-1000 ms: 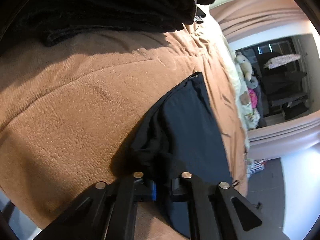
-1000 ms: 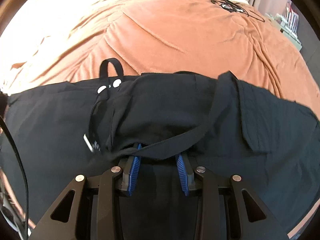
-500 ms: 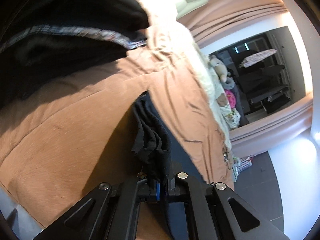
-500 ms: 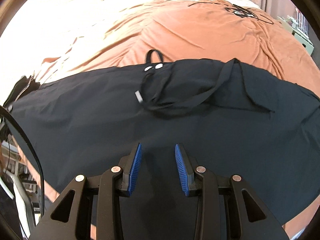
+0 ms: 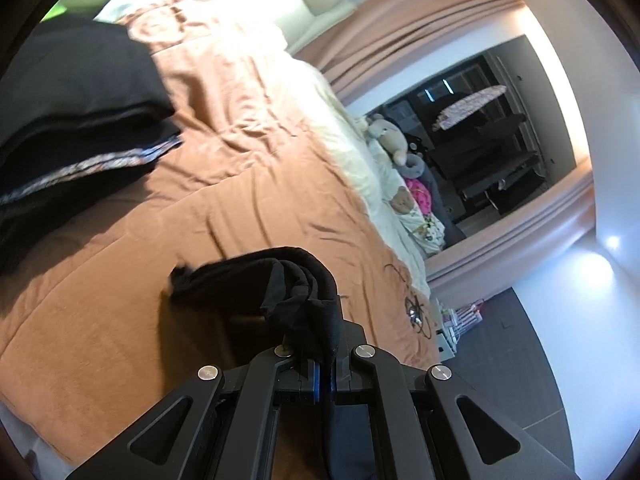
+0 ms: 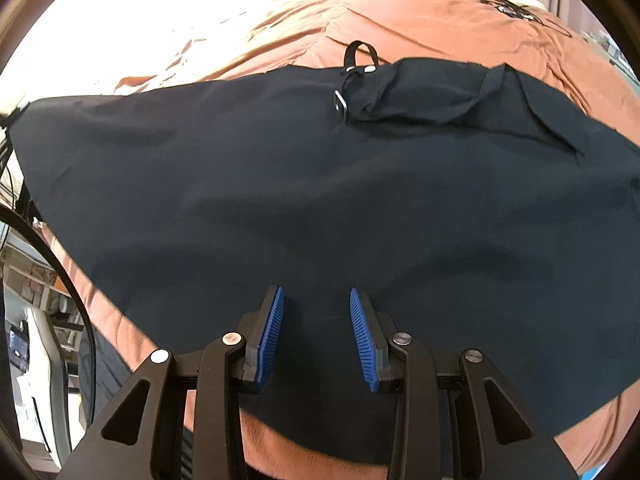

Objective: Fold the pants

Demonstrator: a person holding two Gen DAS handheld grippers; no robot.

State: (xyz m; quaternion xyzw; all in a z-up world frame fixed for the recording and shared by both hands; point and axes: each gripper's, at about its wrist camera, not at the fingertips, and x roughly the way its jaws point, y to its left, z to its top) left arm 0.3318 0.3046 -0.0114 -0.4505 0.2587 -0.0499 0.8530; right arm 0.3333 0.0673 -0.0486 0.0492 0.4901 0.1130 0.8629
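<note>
No legible text anywhere (none readable)

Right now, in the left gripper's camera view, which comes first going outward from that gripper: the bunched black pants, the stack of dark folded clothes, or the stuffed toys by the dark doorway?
1. Black pants: clamped in the left gripper, right at its tips.
2. Stack of dark clothes: upper left on the brown bedspread.
3. Stuffed toys: far edge of the bed, upper right.

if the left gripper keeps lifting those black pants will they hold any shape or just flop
Likely flop: the pants already bunch and droop over the shut left gripper. Probably light, since the thin cloth lies flat on the bedspread. The loose strap may dangle or snag.
</note>
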